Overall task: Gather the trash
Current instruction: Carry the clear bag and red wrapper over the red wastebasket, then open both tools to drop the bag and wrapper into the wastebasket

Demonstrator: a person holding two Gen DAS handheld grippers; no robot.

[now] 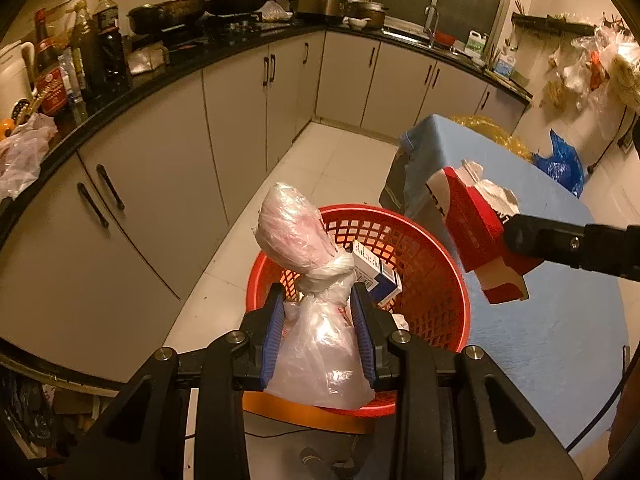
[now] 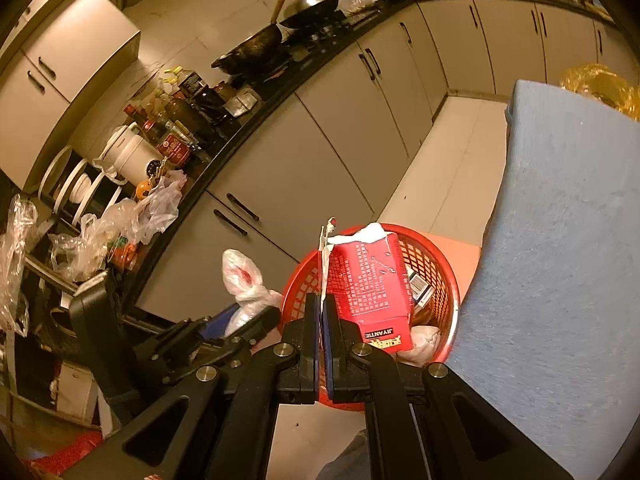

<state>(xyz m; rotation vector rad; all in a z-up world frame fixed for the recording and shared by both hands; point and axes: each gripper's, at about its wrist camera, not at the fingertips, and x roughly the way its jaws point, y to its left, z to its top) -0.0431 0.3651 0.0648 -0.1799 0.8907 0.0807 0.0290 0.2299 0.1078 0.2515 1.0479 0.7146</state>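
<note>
Left hand-held gripper (image 1: pixel 319 308) pinches knotted plastic bag (image 1: pixel 316 320) above red basket (image 1: pixel 436 280), which stands on the floor. Right hand-held gripper (image 2: pixel 321 304), pressed together, clamps red carton's (image 2: pixel 370 288) flap over the basket, beside blue tabletop (image 2: pixel 560 260).

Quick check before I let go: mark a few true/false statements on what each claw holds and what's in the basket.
1. The left claw is shut on a knotted plastic bag. True.
2. The right claw holds a blue box. False: it pinches a flap of a red carton.
3. The basket is empty. False: a blue and white box already lies inside.
4. The basket is red with lattice walls. True.
5. The bag rests on the blue table. False: it hangs over the basket, beside the table.
</note>
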